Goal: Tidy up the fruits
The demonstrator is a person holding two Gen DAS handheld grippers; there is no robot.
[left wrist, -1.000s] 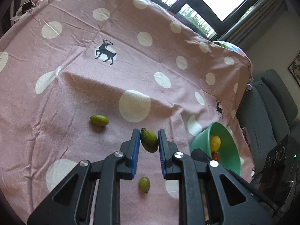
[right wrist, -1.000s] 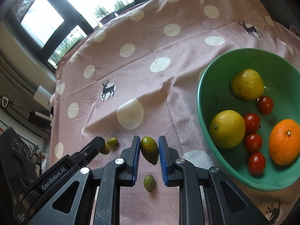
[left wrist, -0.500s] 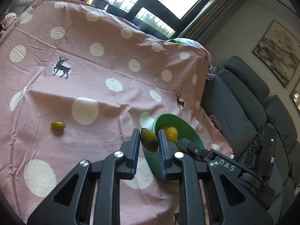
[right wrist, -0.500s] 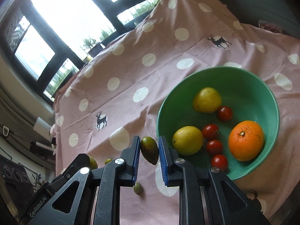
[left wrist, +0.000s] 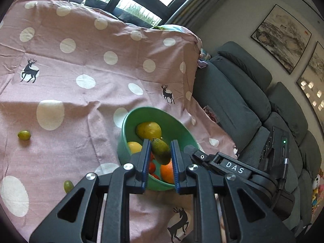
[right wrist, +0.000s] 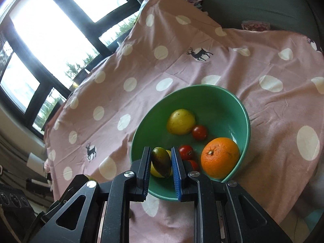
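Observation:
A green bowl [left wrist: 124,139] [right wrist: 220,99] stands on a pink dotted tablecloth and holds two yellow lemons [right wrist: 180,121], an orange [right wrist: 220,157] and several small red tomatoes [right wrist: 199,132]. My left gripper [left wrist: 161,151] is shut on a green oval fruit [left wrist: 161,150] above the bowl. My right gripper [right wrist: 161,161] is shut on a green oval fruit [right wrist: 161,162] above the bowl's near rim. Two small green fruits [left wrist: 24,135] [left wrist: 68,185] lie on the cloth left of the bowl.
The pink tablecloth [left wrist: 85,64] covers the table, whose right edge drops toward a grey sofa [left wrist: 243,101]. Windows [right wrist: 50,30] are behind the table. The right gripper's body [left wrist: 235,170] is beside the bowl in the left wrist view.
Both grippers have moved with their green fruits from over the cloth to above the bowl. The bowl now sits directly under the fingertips in both views.

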